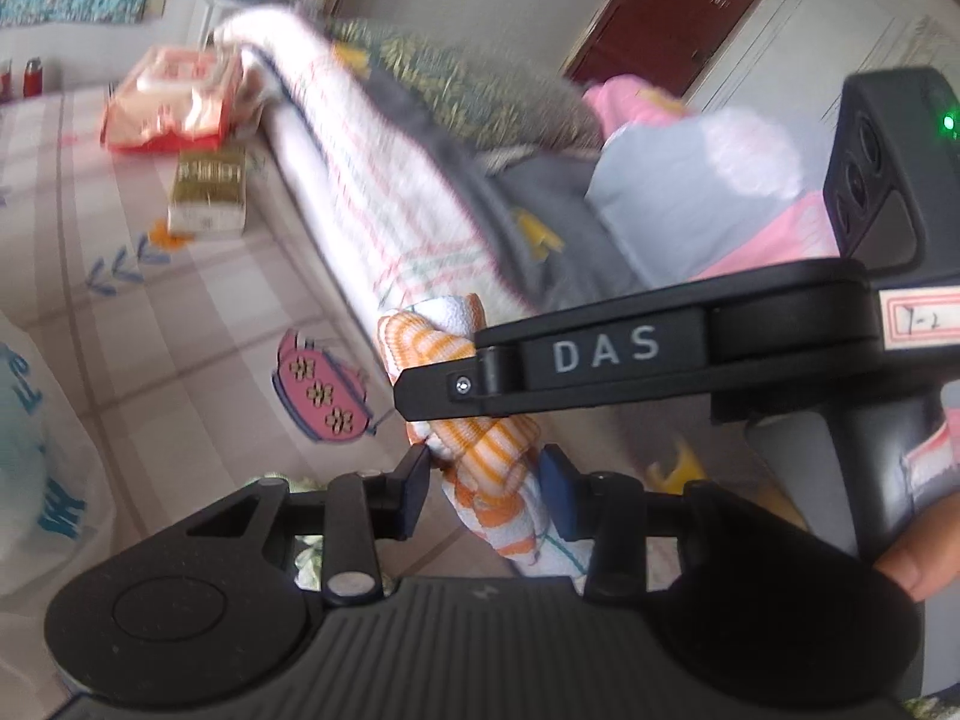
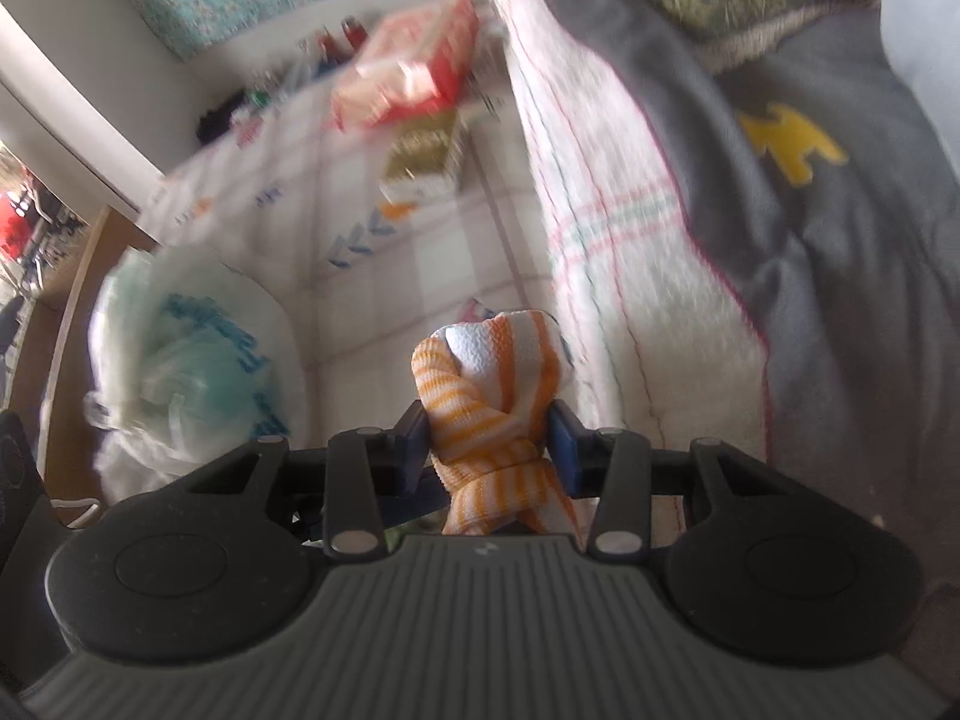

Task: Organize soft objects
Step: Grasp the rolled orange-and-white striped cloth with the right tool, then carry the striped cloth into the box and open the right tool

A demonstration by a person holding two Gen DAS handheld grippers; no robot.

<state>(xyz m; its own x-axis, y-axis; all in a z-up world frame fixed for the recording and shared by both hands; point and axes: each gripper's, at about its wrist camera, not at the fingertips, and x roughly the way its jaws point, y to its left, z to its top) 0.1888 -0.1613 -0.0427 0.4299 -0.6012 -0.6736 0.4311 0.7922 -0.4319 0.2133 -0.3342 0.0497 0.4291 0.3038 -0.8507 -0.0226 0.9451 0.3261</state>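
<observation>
Both my left gripper [image 1: 485, 489] and right gripper [image 2: 489, 443] clamp the orange-striped towel [image 2: 487, 396], twisted into a knot, just beside the folded checked blanket [image 2: 606, 252].

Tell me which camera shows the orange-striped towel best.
The right wrist view: the orange-striped towel stands unobstructed, bunched between the right gripper pads. In the left wrist view the right gripper crosses it, hiding its middle; the left gripper pinches its lower part.

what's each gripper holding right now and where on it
Both hold the orange-striped towel: right gripper pinches its bunched middle near the knot, left gripper a stretch just below.
</observation>
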